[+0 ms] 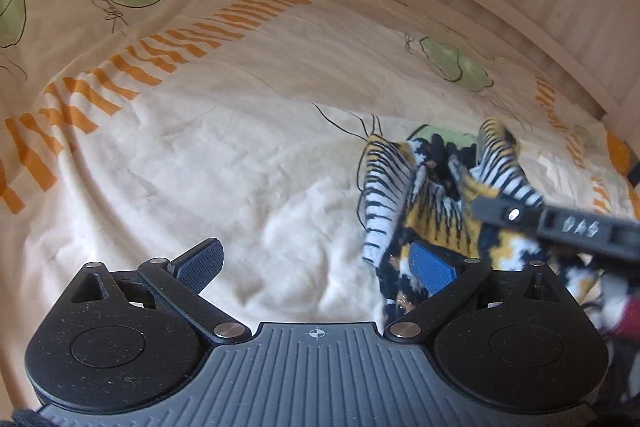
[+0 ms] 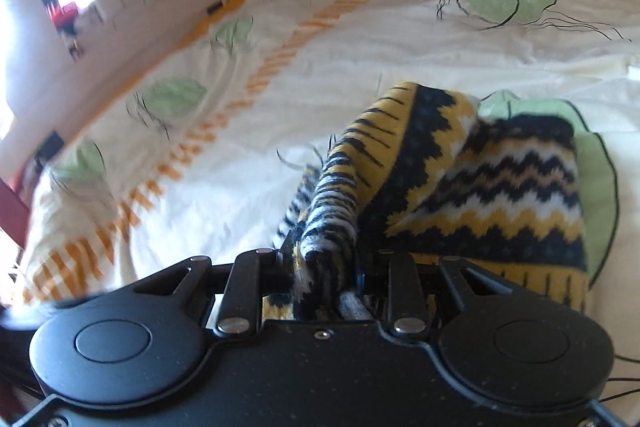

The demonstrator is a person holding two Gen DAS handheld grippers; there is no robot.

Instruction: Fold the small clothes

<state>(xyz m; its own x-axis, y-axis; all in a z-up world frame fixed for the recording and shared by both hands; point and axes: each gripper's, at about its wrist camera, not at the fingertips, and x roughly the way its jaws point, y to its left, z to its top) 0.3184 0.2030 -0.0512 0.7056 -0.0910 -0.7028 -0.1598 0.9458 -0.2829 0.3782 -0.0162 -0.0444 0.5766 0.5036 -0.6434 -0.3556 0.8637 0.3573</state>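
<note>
Right wrist view: fingers of the right gripper (image 2: 326,261) nearly closed, pinching a bunched black, yellow and white knitted garment (image 2: 460,171).
Beyond them it drapes onto the leaf-printed bedsheet (image 2: 208,187). Left gripper (image 1: 316,263) fingers spread wide, holding nothing; garment lies against its right finger.

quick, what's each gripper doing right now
Left tongs: open, holding nothing, with the patterned knit garment against the right finger.
Right tongs: shut on the knit garment.
</note>
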